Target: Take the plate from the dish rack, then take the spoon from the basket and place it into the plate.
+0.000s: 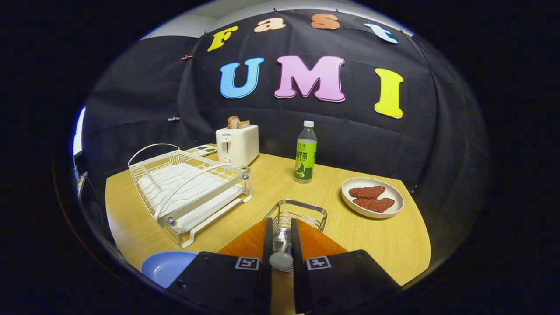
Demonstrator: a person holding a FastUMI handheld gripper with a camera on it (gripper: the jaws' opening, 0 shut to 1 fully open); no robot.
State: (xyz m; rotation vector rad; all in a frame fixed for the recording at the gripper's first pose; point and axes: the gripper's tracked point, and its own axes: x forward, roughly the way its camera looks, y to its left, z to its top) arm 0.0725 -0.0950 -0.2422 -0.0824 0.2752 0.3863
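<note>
The spoon (281, 253) is a slim, shiny metal piece with a rounded end, standing between the fingers of the gripper (281, 227), which are closed narrowly against its handle just above the wire basket (299, 215). That basket is a small chrome cage with thin bars. The blue plate (164, 266), smooth and round, lies on the wooden table (393, 240) beside the fingers. Beyond it stands the white wire dish rack (188, 188). Farther off are a toaster (237, 143), a green-labelled bottle (305, 153) and a white dish with two reddish pieces (372, 197).

Even bright overhead light, soft shadows on the table (376, 245), strong fisheye bending, edges dark, sharp centre
</note>
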